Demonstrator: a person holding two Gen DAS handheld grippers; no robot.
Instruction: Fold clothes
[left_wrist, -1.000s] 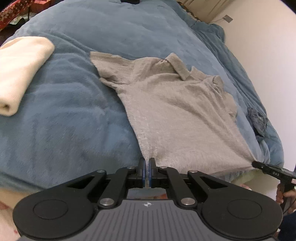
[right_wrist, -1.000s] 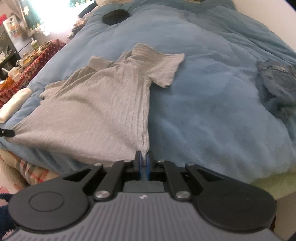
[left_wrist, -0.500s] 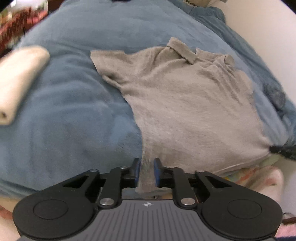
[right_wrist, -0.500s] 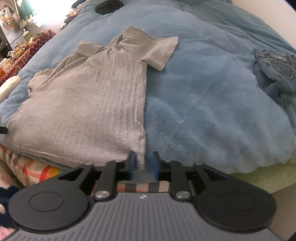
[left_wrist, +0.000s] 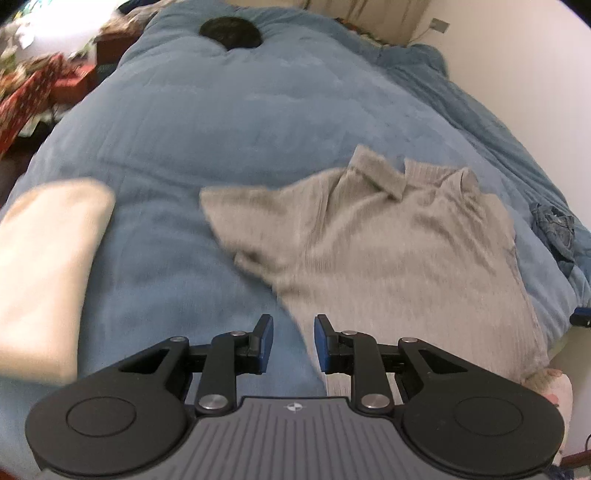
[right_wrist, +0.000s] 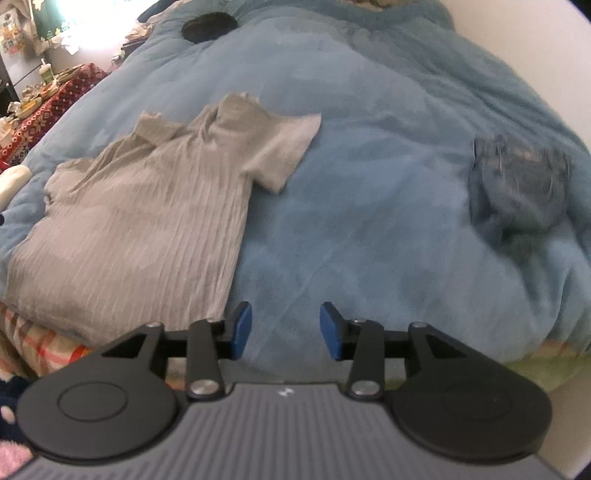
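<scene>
While the grey ribbed collared shirt (right_wrist: 147, 218) lies flat on the blue plush duvet (right_wrist: 369, 221), my left gripper (left_wrist: 293, 341) stands released and my right gripper (right_wrist: 286, 330) is opening, both empty. I judge the spreading done; next I need a sleeve fold.

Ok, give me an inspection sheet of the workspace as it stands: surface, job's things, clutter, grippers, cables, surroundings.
Surface: blue blanket covering the bed, soft and rumpled.
Job's things: grey shirt spread flat, collar at the far end, both short sleeves out, hem at the near bed edge; not yet folded.
Clutter: cream folded cloth to the shirt's left; crumpled denim piece to its right; dark round item at the far end.
Grippers: left gripper open, shirt's hem edge passes between its pads but is not pinched; right gripper opening, nothing between its pads, just right of the hem corner.
Cables: nothing seen.
Surroundings: pale wall on the right; red patterned cloth with small items on the left.
</scene>
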